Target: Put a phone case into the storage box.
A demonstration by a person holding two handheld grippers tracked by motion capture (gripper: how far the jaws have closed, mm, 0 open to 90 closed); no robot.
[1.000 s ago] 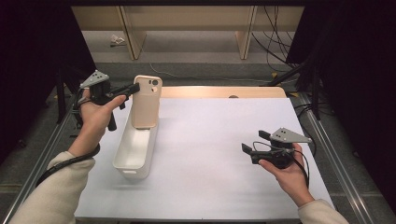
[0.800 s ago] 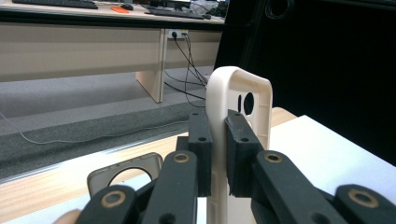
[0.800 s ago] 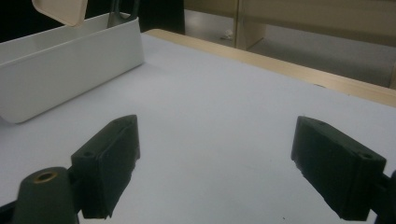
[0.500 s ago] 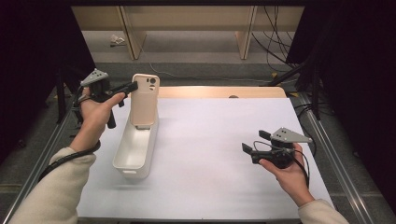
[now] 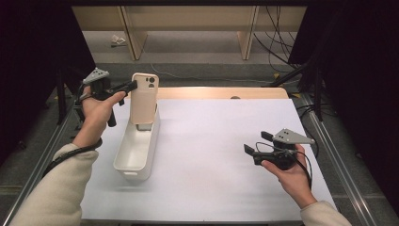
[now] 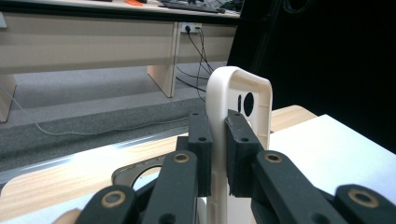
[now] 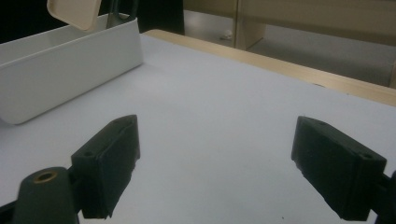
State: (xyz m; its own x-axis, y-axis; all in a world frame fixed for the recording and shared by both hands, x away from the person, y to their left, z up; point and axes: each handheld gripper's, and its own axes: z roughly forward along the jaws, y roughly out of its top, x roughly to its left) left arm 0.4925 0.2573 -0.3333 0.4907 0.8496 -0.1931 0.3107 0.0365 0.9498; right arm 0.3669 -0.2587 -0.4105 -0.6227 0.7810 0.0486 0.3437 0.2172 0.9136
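A cream phone case (image 5: 144,99) with a camera cutout stands upright over the far end of a long white bin (image 5: 136,146). My left gripper (image 5: 132,85) is shut on the case's upper edge; the left gripper view has both black pads (image 6: 200,140) pinching the thin wall of the phone case (image 6: 243,93). A second, darker case (image 5: 145,126) lies inside the bin below it. My right gripper (image 5: 256,143) rests low at the right of the white mat, jaws wide open with nothing between them (image 7: 215,158). The bin (image 7: 70,60) sits far left in the right gripper view.
The white mat (image 5: 211,141) covers a wooden tabletop (image 5: 221,92) whose far edge shows. Metal rails (image 5: 329,146) run along both sides. Desk legs and cables (image 5: 277,42) stand on the floor beyond. Open mat lies between the bin and the right hand.
The left hand has shifted the held case slightly; it still stands upright over the bin's far end. The right hand has not moved.
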